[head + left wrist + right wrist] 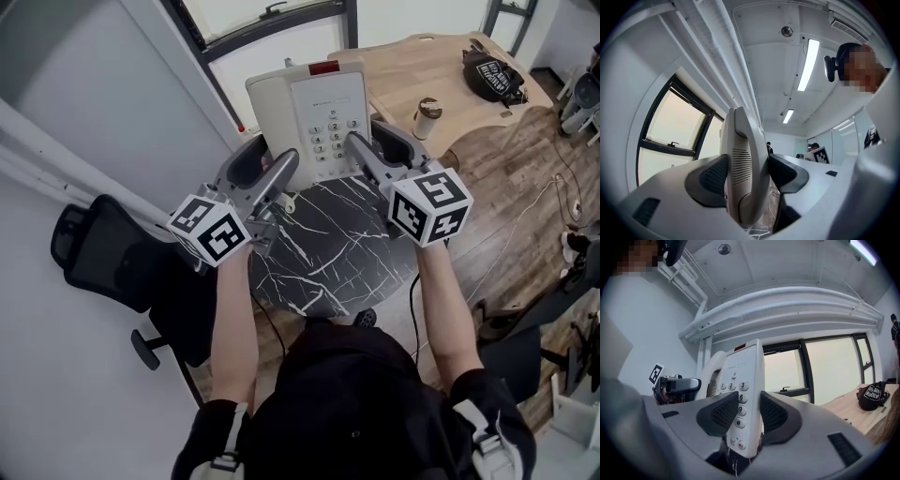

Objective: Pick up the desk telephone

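Observation:
The cream desk telephone (314,112) is held up above the round black marble table (328,253), its keypad facing me. My left gripper (267,169) is shut on its handset side; in the left gripper view the pads press both faces of the handset edge (743,168). My right gripper (375,148) is shut on the keypad side; in the right gripper view the pads clamp the phone body (743,394) beside the number keys. A cord hangs below the phone.
A wooden table (422,66) stands behind, with a paper cup (427,117) and a black bag (492,75). A black office chair (103,253) is at the left by the white wall. A window frame runs behind the phone. Cables lie on the wood floor at the right.

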`<action>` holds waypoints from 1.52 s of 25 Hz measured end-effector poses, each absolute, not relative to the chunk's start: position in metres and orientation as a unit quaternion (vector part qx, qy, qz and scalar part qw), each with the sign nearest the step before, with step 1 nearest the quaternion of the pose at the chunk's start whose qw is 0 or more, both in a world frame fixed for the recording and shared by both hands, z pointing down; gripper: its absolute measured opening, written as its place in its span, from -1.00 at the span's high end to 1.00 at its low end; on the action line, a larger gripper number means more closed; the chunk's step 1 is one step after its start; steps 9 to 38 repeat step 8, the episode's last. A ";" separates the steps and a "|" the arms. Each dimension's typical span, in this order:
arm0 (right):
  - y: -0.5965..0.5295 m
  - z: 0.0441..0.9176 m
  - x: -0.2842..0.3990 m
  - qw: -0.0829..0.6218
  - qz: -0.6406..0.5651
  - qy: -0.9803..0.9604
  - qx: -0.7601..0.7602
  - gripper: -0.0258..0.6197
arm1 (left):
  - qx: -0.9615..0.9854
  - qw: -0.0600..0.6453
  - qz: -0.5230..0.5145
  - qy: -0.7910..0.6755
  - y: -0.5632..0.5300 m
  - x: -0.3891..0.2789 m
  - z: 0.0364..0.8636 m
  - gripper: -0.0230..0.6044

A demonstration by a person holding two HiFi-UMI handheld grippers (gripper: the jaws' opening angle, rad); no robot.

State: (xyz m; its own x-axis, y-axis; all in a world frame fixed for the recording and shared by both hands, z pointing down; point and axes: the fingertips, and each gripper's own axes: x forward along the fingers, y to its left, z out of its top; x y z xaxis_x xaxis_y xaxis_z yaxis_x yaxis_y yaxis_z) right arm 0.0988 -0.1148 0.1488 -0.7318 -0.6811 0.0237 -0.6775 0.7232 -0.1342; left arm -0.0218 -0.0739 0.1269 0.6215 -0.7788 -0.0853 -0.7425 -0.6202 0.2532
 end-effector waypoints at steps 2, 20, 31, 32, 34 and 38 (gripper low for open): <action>-0.116 0.150 0.099 0.012 -0.067 0.928 -0.365 0.41 | 0.895 0.097 -0.095 -0.424 -0.075 -0.021 0.128 0.00; -0.120 0.152 0.098 0.005 -0.073 0.930 -0.361 0.42 | 0.895 0.100 -0.090 -0.425 -0.079 -0.022 0.130 0.00; -0.120 0.152 0.098 0.005 -0.073 0.930 -0.361 0.42 | 0.895 0.100 -0.090 -0.425 -0.079 -0.022 0.130 0.00; -0.120 0.152 0.098 0.005 -0.073 0.930 -0.361 0.42 | 0.895 0.100 -0.090 -0.425 -0.079 -0.022 0.130 0.00; -0.120 0.152 0.098 0.005 -0.073 0.930 -0.361 0.42 | 0.895 0.100 -0.090 -0.425 -0.079 -0.022 0.130 0.00; -0.120 0.152 0.098 0.005 -0.073 0.930 -0.361 0.42 | 0.895 0.100 -0.090 -0.425 -0.079 -0.022 0.130 0.00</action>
